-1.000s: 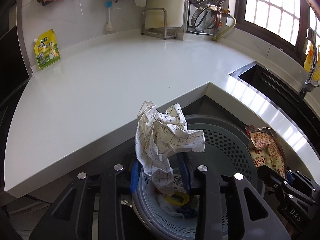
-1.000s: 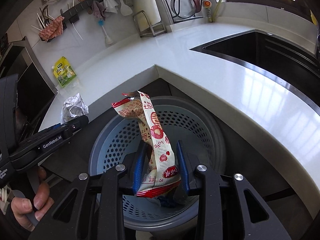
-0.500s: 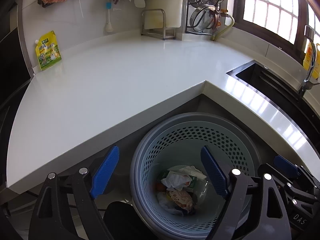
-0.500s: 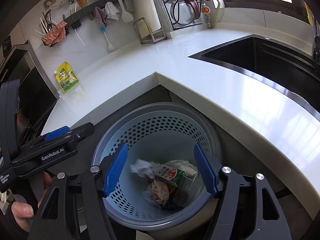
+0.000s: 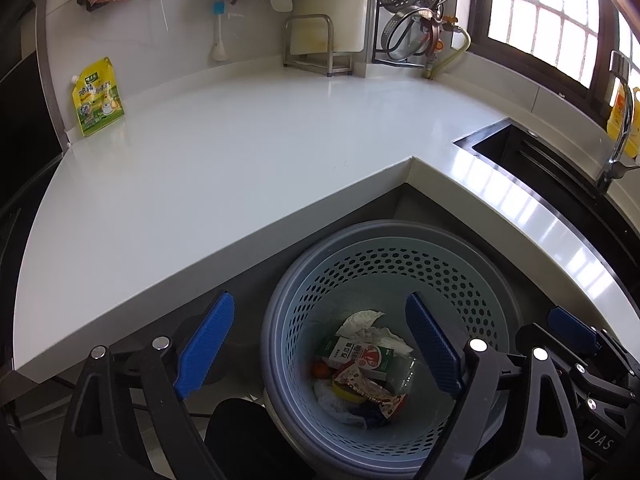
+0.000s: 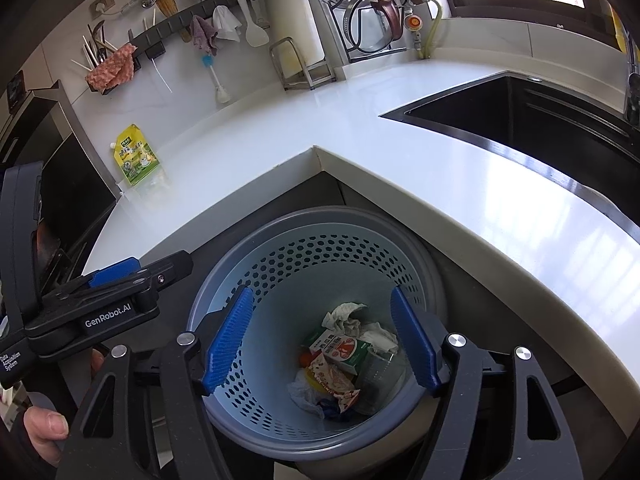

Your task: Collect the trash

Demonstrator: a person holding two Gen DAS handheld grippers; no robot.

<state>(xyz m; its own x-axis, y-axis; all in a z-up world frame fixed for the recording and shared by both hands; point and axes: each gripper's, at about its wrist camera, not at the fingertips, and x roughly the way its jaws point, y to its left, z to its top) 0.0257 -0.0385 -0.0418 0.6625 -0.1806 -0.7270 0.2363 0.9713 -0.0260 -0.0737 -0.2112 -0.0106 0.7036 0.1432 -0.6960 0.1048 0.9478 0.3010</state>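
While both pairs of blue pads stand spread wide with nothing between them, the left gripper (image 5: 320, 344) and the right gripper (image 6: 322, 338) hang above the mouth of the grey perforated bin (image 5: 480, 280), the landmark for everything here. The left gripper's jaws have just been opening, and no thing lies between them; the right gripper's jaws have opened as well and are likewise empty. In the right wrist view the left gripper (image 6: 116, 280) shows just left of the bin (image 6: 256, 264), with a thumb of the person's hand (image 6: 44, 428) under it.

At the bottom of the bin lies the trash: a crumpled checked paper (image 5: 362, 322) at the far side, a green and white carton (image 5: 360, 356) just in front of it, a red printed snack wrapper (image 5: 372, 392) lying over a yellow item and touching the carton, and a clear plastic cup (image 6: 380, 368) on the right. The same wrapper (image 6: 334, 380) and paper (image 6: 344, 314) show in the right wrist view.

Behind the bin, the white countertop (image 5: 220, 160) wraps around it in an inside corner. Far behind and left of the bin, a yellow-green pouch (image 5: 97, 97) leans against the wall. To the right of the bin, beyond the counter edge, sits the dark sink (image 6: 520, 120). Straight behind the bin, by the back wall, stands a metal rack (image 5: 316, 46).
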